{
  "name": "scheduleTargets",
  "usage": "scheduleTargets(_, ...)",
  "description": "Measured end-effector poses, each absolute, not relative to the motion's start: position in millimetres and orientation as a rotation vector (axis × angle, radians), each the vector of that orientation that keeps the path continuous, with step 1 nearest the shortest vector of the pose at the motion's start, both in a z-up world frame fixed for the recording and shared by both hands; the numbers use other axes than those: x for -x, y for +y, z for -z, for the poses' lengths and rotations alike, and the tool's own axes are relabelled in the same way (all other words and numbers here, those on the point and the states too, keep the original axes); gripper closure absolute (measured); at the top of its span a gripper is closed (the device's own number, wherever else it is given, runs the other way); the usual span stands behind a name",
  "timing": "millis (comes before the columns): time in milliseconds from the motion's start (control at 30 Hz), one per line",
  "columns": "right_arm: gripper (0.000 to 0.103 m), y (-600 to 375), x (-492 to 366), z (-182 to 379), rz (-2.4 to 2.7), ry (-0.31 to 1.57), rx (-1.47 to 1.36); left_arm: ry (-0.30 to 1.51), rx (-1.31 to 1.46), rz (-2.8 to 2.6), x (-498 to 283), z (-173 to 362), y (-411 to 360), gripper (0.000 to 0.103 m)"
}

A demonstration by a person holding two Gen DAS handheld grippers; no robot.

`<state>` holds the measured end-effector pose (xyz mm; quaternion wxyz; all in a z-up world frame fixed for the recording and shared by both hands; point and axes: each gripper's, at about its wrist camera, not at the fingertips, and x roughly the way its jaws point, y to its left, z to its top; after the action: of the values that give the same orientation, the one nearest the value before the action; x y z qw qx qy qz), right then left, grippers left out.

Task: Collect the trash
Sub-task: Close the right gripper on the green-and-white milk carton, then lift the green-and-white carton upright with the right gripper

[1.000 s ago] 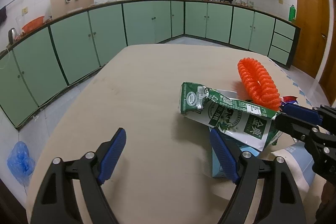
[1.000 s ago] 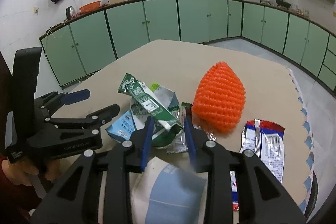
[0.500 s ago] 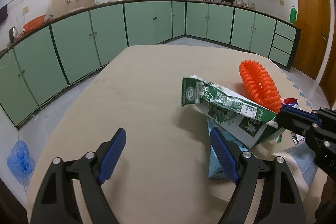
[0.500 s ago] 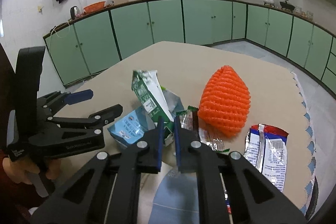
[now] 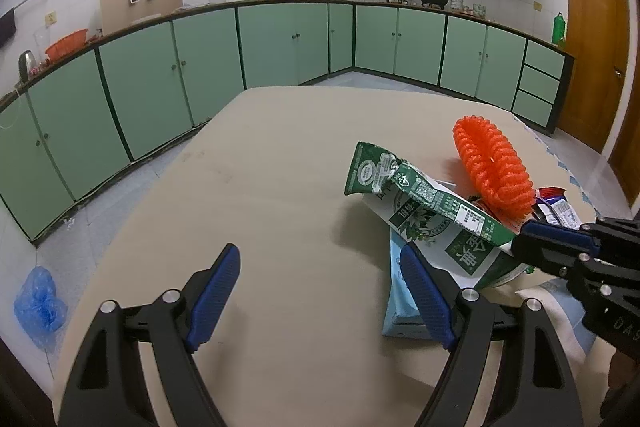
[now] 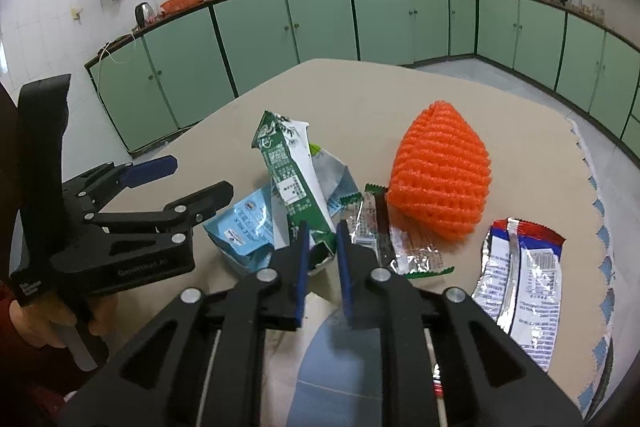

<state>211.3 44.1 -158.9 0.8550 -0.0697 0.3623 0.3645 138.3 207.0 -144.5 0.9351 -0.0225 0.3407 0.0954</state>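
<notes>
A crushed green milk carton (image 6: 288,183) leans up off the beige table (image 5: 260,167). Its lower end sits between the pads of my right gripper (image 6: 322,229), whose jaws are opening slightly while still pressing on it. In the left wrist view the carton (image 5: 424,203) slants from the right gripper (image 5: 520,233) out to the left. A light blue milk carton (image 6: 244,227) lies under it. My left gripper (image 5: 319,249) hovers open over bare table, its right finger beside the blue carton (image 5: 400,291). An orange foam net (image 6: 440,183) stands just to the right.
A silver and green wrapper (image 6: 400,247) and a red, white and blue wrapper (image 6: 520,271) lie flat near the table's right edge. A cream and blue bag (image 6: 340,347) lies under my right gripper. Green cabinets ring the room. A blue plastic bag (image 5: 38,303) is on the floor.
My right gripper's jaws narrowed onto the green carton's end, and the carton tipped from lying slanted to steeply raised. The left gripper stayed put.
</notes>
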Motion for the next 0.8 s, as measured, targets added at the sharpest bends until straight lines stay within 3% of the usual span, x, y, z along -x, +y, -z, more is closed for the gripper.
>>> scheduleTargets(233,0.075,51,-209,158,-0.783,0.759,0.181,0.703,0.060,-0.203,-138,148,213,0.022)
scheduleTargets(333,0.075,57,-207,161,-0.773,0.748,0.203,0.704,0.059,-0.204,-138,149,213,0.022)
scheduleTargets(400,0.081,60,-206,162,-0.763,0.740,0.219,0.706,0.060,-0.203,-139,150,214,0.022)
scheduleTargets(800,0.085,53,-203,156,-0.762,0.697,0.195,0.697,0.065,-0.199,-137,146,214,0.022)
